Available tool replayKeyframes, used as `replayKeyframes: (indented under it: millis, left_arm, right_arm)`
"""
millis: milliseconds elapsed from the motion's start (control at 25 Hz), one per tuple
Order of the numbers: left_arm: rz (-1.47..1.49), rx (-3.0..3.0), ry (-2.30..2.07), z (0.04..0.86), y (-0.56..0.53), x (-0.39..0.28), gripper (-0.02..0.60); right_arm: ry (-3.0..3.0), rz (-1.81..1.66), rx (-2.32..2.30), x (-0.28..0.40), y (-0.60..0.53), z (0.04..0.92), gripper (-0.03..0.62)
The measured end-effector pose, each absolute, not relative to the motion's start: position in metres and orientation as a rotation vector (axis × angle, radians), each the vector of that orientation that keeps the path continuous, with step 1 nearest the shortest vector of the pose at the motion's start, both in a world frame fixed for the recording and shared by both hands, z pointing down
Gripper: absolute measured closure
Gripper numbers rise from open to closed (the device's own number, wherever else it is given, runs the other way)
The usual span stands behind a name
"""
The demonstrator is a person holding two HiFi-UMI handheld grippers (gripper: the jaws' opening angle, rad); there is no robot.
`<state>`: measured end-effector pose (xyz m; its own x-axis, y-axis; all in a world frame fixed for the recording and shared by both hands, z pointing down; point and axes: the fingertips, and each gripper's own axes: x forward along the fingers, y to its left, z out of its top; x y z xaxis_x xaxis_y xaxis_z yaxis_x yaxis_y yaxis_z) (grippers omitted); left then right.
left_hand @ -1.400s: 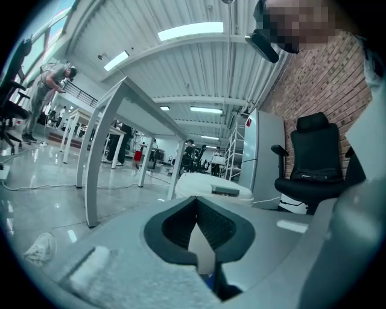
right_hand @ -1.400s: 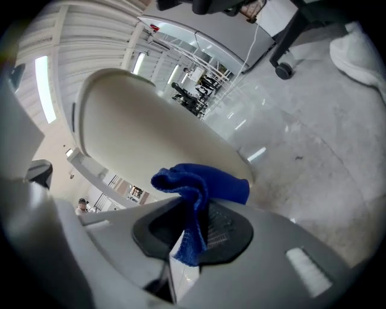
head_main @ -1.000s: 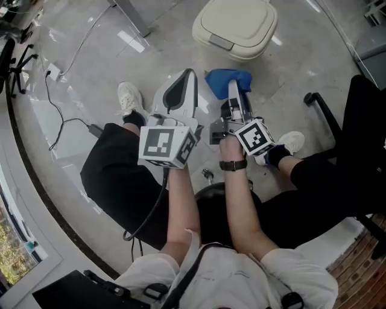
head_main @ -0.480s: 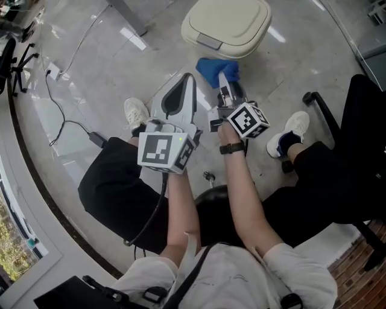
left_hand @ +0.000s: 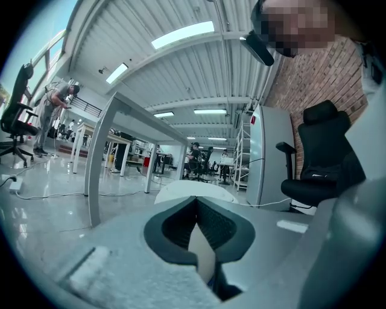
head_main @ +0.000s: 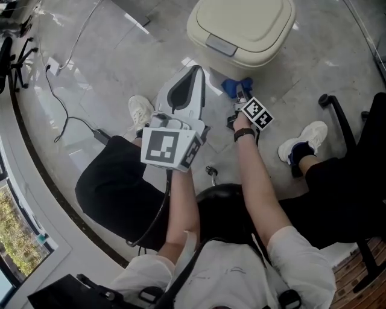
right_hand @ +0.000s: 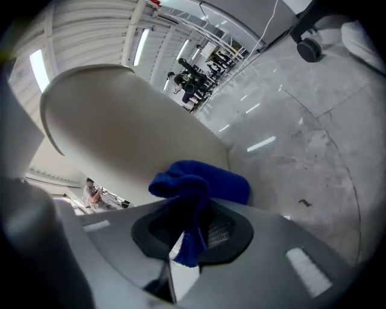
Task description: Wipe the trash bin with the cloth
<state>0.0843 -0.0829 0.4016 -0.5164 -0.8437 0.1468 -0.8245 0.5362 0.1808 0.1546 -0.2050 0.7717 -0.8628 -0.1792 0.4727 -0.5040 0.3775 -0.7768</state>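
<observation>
The cream trash bin (head_main: 241, 33) stands on the floor at the top of the head view, lid down. My right gripper (head_main: 242, 90) is shut on a blue cloth (head_main: 234, 86) and holds it against the bin's near side wall. In the right gripper view the blue cloth (right_hand: 202, 184) bunches out between the jaws, pressed to the bin's curved wall (right_hand: 126, 139). My left gripper (head_main: 194, 75) hovers left of the bin, higher up, jaws shut on nothing. The left gripper view shows the bin's lid (left_hand: 193, 192) just beyond the closed jaw tips (left_hand: 196, 204).
The person sits with a white shoe (head_main: 142, 110) on the left and another (head_main: 304, 137) on the right. A black office chair (head_main: 362, 139) stands at the right. A cable and plug (head_main: 99, 136) lie on the marble floor at left. A table leg (head_main: 129, 12) stands at top left.
The right gripper has carried the blue cloth forward to the bin and now presses it against the near wall. The left gripper has stayed roughly in place.
</observation>
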Motion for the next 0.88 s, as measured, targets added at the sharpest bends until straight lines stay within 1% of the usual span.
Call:
replayKeyframes:
  millis: [120,200,400,480,560,720,800,880]
  left_arm:
    - [-0.141,1.43,-2.555,0.387,-0.089,0.086,0.581]
    - [-0.166,1.481,-2.572,0.374,-0.096,0.086,0.581]
    - [-0.15,1.551,-2.613,0.333,-0.126,0.084,0.581]
    - [-0.155,1.578,-2.597,0.322,-0.137,0.088,0.581]
    - [-0.127,1.617,-2.576,0.32,-0.146,0.095,0.581]
    - [-0.099,1.637,-2.538,0.334,-0.156,0.109,0.581]
    - [-0.102,1.639,-2.528,0.338,-0.158,0.115,0.581]
    - [-0.113,1.649,-2.523,0.335,-0.159,0.12,0.581]
  right_arm:
    - [-2.248,1.488,0.607,0.165,-0.205,0.787,0.533]
    - [-2.195,1.501,0.624,0.168,-0.202,0.779,0.533]
    - [-2.172,1.431,0.595,0.161,-0.214,0.721,0.533]
    - [-2.178,1.488,0.541,0.164,-0.225,0.701,0.533]
    - [-2.205,1.621,0.493,0.169,-0.239,0.677,0.533]
    - [-2.293,1.897,0.289,0.183,-0.264,0.594,0.533]
    - [-2.398,1.943,0.127,0.19,-0.275,0.541,0.533]
    - [-2.563,1.965,-0.15,0.194,-0.281,0.477,0.533]
